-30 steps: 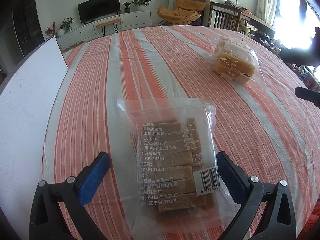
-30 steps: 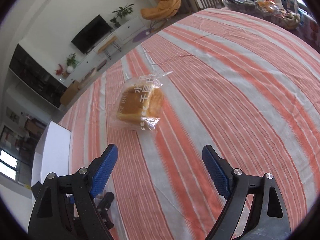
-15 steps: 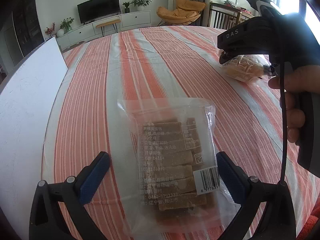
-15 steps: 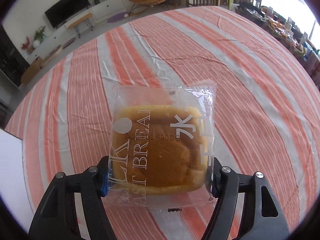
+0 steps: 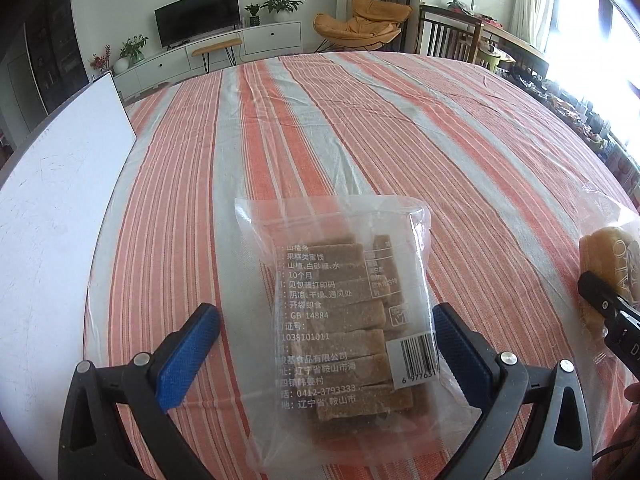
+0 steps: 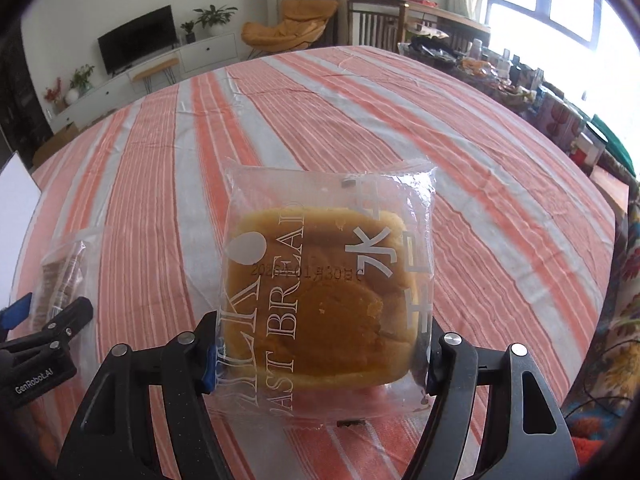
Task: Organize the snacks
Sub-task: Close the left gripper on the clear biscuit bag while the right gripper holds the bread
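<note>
2 snack packs: right gripper (image 6: 320, 360) clamps 1 bread pack (image 6: 326, 280); left gripper (image 5: 320, 344) open around 1 hawthorn-strip bag (image 5: 340, 320).

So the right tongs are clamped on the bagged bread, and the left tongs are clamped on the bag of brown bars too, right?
Not quite. The right tongs do grip the bagged bread, but the left wrist view shows the left tongs open, with the bag of brown bars lying between them on the striped tablecloth.
</note>
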The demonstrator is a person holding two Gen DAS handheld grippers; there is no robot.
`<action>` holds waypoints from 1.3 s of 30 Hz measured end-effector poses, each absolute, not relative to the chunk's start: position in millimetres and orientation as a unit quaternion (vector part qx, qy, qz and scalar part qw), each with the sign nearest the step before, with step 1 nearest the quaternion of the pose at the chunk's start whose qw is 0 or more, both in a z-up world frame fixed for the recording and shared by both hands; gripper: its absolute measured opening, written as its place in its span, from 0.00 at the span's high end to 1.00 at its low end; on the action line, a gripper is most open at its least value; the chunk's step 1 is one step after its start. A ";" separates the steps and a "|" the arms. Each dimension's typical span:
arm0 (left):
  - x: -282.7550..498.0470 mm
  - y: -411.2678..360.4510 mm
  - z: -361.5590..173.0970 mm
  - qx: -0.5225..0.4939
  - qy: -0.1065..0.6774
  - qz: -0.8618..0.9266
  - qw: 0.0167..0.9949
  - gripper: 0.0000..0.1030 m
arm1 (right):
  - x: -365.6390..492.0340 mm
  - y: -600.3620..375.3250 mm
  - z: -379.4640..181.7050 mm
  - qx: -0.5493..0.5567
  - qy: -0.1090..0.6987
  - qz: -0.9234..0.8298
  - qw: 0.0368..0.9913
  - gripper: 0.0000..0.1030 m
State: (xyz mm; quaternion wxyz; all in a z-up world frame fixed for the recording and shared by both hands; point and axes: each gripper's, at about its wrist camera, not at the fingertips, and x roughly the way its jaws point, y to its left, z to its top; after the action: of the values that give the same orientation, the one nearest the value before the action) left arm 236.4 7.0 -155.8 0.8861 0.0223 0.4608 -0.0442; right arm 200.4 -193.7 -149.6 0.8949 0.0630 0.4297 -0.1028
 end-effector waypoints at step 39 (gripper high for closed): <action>237.2 4.9 -157.8 0.021 0.459 -0.044 0.887 0.00 | 205.0 -189.3 -158.3 0.060 0.437 -0.107 0.891 0.14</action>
State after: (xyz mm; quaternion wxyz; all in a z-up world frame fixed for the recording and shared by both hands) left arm 237.2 4.9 -157.8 0.8869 0.0213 0.4593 -0.0439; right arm 205.0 -189.3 -158.3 0.8909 0.0600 0.4373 -0.1073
